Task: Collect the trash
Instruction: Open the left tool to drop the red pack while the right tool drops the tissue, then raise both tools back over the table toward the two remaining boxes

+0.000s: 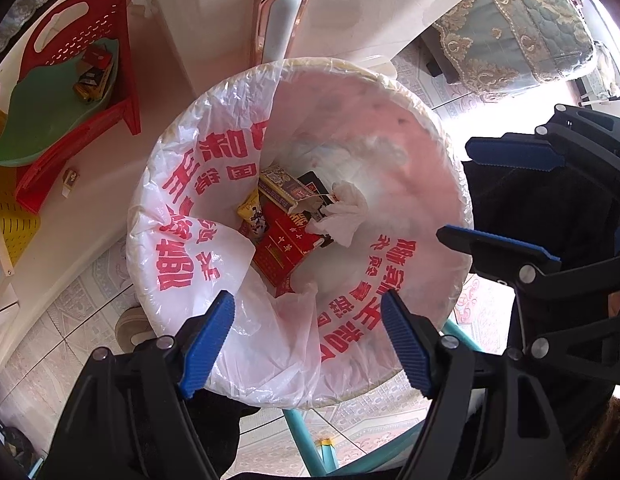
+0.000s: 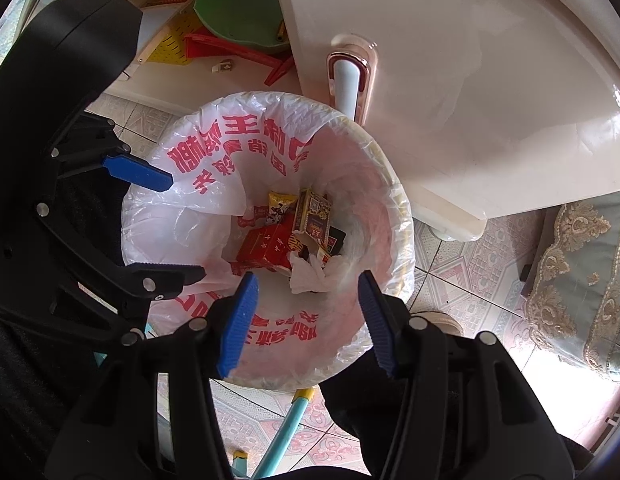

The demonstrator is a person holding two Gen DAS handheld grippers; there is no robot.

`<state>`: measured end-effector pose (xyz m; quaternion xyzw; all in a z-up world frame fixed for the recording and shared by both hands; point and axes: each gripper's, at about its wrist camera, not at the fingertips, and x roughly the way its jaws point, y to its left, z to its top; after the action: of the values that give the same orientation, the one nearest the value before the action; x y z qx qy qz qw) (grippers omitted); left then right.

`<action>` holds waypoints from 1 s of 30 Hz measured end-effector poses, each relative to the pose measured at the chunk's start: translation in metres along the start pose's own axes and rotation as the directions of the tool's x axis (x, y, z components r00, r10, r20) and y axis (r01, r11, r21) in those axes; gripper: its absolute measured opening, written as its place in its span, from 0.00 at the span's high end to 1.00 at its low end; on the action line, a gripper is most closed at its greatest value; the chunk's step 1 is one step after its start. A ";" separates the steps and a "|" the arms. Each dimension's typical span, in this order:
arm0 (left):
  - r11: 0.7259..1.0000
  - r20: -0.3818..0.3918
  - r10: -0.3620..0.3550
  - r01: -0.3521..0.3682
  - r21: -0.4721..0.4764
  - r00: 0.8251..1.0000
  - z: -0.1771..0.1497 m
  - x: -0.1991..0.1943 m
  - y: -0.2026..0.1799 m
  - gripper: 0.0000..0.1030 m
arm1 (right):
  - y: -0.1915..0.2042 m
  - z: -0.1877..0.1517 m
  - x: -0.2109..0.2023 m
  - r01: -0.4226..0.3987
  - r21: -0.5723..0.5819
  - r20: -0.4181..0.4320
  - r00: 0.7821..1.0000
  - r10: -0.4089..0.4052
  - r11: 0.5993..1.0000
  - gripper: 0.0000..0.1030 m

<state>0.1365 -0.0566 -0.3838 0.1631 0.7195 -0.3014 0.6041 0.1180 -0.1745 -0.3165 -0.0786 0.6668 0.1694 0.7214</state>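
A: Status on both tools?

B: Left tool [image 1: 310, 344] and right tool [image 2: 306, 320] both point down over the bin [image 1: 449, 168], jaws apart, nothing between the pads. From the left wrist view the right tool sits at the right rim, also spread.

A: Where's the trash?

B: At the bottom of the bin, inside the white liner bag [image 1: 182, 208] with red print. 1 red carton [image 1: 284, 246], 1 gold-patterned box [image 1: 284, 190] lying across it, 1 yellow wrapper [image 1: 252, 210], and 1 crumpled white tissue [image 1: 345, 210] on top of the box's end. A dark item under the tissue, can't identify it.

A: Anything crowding the bin?

B: White cabinet [image 2: 469, 80] with a rose-gold handle [image 1: 280, 20] right behind the rim. Teal stool legs [image 1: 306, 432] underneath the near side. A shoe toe [image 1: 130, 328] on the tiled floor beside the bin.

A: Further out?

B: Low bench [image 1: 90, 184] to the left with a red basket [image 1: 90, 28], a green tray [image 1: 50, 120] and small boxes in it; 1 small box [image 1: 70, 178] loose on the bench. Quilted fabric [image 1: 529, 28] far right, cut off by the frame edge.
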 end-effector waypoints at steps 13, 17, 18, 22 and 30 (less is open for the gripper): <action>0.977 0.151 0.025 -0.056 0.206 0.988 -0.053 -0.129 -0.044 0.24 | 0.016 -0.024 -0.137 -0.157 -0.132 0.220 0.958 0.183 0.979 0.24; 0.951 0.233 0.042 -0.110 0.288 0.972 -0.066 -0.214 -0.049 0.15 | 0.009 -0.015 -0.219 -0.174 -0.196 0.330 0.915 0.232 0.965 0.16; 0.945 0.251 0.056 -0.132 0.299 0.966 -0.067 -0.235 -0.050 0.11 | 0.007 -0.012 -0.240 -0.167 -0.214 0.362 0.902 0.237 0.963 0.15; 0.914 0.328 0.117 -0.231 0.334 0.937 -0.065 -0.312 -0.049 0.08 | -0.006 0.007 -0.322 -0.132 -0.266 0.478 0.842 0.250 0.955 0.08; 0.815 0.308 0.187 -0.322 0.482 0.933 -0.044 -0.386 -0.049 0.07 | -0.044 0.063 -0.430 -0.043 -0.298 0.600 0.769 0.222 0.954 0.06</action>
<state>0.1575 -0.0163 0.0055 0.3782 0.5004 -0.4198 0.6559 0.1697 -0.2542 0.1098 -0.0664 0.3636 0.3251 0.8705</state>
